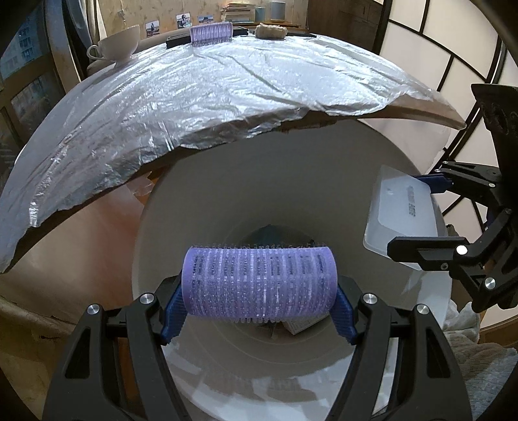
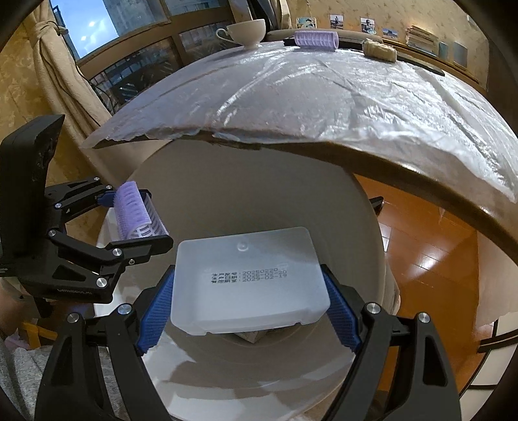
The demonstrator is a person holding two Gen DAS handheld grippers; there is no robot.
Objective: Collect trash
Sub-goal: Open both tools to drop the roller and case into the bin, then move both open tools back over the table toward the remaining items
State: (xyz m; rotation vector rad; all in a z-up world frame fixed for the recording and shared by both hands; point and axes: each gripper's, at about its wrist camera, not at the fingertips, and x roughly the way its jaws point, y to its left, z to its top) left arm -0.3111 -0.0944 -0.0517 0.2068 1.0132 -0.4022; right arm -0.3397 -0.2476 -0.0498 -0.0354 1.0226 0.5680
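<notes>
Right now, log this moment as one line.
left gripper: shut on purple hair roller | right gripper: shut on translucent plastic box | both over white bin

A shiny brown wood floor (image 2: 430, 246) lies under the table. Tied curtains (image 2: 48, 64) hang by a window (image 2: 90, 22) showing blue light.

Between my left gripper's (image 1: 259, 307) blue pads sits a purple hair roller (image 1: 259, 285) — bristly, lying crosswise, clamped at both ends. My right gripper (image 2: 249, 311) holds a translucent white plastic box (image 2: 249, 285), flat, with dark print on top. Below both gapes the white bin (image 1: 200, 200) — some scraps at its bottom.
</notes>
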